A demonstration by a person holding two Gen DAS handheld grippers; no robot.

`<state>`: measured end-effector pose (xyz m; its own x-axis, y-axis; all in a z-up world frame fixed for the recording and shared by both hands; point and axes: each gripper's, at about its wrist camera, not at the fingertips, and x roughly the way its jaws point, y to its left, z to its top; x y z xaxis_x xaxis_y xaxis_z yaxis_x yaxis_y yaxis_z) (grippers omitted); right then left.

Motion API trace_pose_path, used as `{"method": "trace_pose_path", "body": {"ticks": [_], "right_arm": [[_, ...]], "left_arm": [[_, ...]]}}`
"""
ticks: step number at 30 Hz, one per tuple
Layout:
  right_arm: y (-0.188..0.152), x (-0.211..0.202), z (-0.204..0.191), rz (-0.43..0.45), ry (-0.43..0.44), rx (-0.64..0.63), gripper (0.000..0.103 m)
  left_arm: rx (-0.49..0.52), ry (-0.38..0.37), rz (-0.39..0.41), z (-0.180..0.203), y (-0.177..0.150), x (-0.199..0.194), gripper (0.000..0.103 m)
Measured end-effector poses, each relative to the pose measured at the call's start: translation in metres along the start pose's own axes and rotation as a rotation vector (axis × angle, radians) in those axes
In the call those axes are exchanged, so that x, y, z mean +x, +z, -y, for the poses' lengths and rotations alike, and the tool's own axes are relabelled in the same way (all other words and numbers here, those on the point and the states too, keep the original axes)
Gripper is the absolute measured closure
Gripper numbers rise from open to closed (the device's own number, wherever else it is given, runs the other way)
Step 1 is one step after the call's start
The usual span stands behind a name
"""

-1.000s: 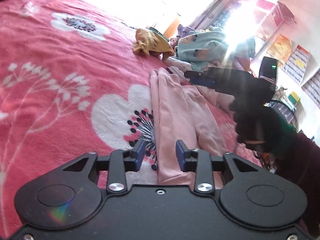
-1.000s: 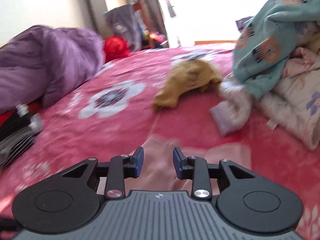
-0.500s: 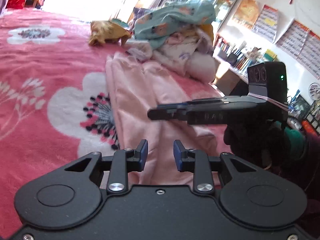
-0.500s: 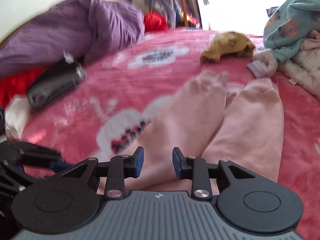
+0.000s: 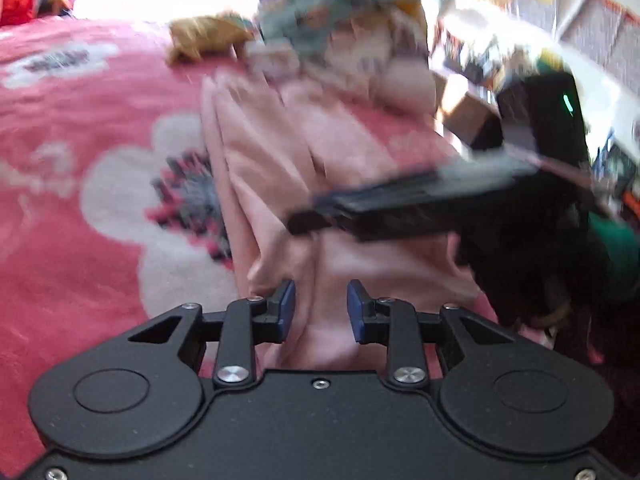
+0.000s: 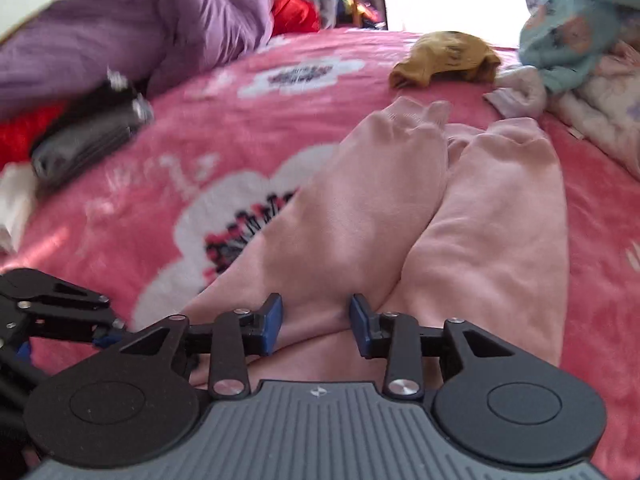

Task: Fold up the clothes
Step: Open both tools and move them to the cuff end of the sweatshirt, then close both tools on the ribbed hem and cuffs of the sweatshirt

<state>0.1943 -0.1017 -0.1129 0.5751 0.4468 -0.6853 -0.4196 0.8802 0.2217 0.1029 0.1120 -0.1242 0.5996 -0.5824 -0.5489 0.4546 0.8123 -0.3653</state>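
Observation:
Pale pink trousers (image 6: 460, 216) lie flat on the red flowered blanket (image 6: 200, 128), legs side by side pointing away; they also show in the left wrist view (image 5: 280, 168). My left gripper (image 5: 319, 312) is open, low over the trousers' near end, fabric between its fingers. My right gripper (image 6: 315, 322) is open, low over the waist end, cloth between its fingers. The right gripper also shows in the left wrist view (image 5: 316, 216), reaching in from the right above the trousers. The left gripper shows at the left edge of the right wrist view (image 6: 60, 312).
A yellow garment (image 6: 444, 58) lies beyond the trouser cuffs. A pile of clothes topped by a teal printed piece (image 6: 576, 36) is at the far right. A purple quilt (image 6: 120, 40), red cloth and a dark folded item (image 6: 88, 140) lie at the left.
Both grippers have dropped toward the trousers' near end and come closer together. The right gripper pulled back from the cuffs to the waist end. Both stayed open.

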Motion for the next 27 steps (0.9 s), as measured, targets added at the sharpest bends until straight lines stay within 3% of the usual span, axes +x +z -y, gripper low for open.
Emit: {"method": "trace_pose_path", "body": {"ticks": [4, 8, 12, 16, 19, 24, 27], "right_arm": [[-0.005, -0.058, 0.002, 0.104, -0.022, -0.025, 0.064], [-0.031, -0.102, 0.015, 0.155, -0.121, -0.116, 0.046], [-0.062, -0.126, 0.021, 0.154, -0.219, -0.227, 0.045], [-0.102, -0.13, -0.002, 0.114, -0.305, -0.505, 0.045], [-0.13, -0.12, -0.021, 0.06, -0.329, -0.712, 0.04], [-0.155, -0.097, -0.043, 0.032, -0.373, -0.865, 0.039], [-0.167, -0.081, -0.054, 0.05, -0.459, -0.938, 0.037]], "left_arm": [[-0.028, 0.09, 0.072, -0.011, 0.001, -0.015, 0.076], [0.05, 0.159, 0.092, -0.005, -0.001, -0.018, 0.076], [0.272, 0.252, 0.073, 0.022, -0.014, -0.014, 0.061], [0.467, 0.289, 0.06, 0.046, -0.033, -0.022, 0.052], [0.64, 0.332, 0.016, 0.062, -0.047, -0.022, 0.05], [1.029, 0.427, -0.114, 0.075, -0.076, -0.01, 0.05], [1.252, 0.469, -0.187, 0.077, -0.094, 0.0, 0.05]]}}
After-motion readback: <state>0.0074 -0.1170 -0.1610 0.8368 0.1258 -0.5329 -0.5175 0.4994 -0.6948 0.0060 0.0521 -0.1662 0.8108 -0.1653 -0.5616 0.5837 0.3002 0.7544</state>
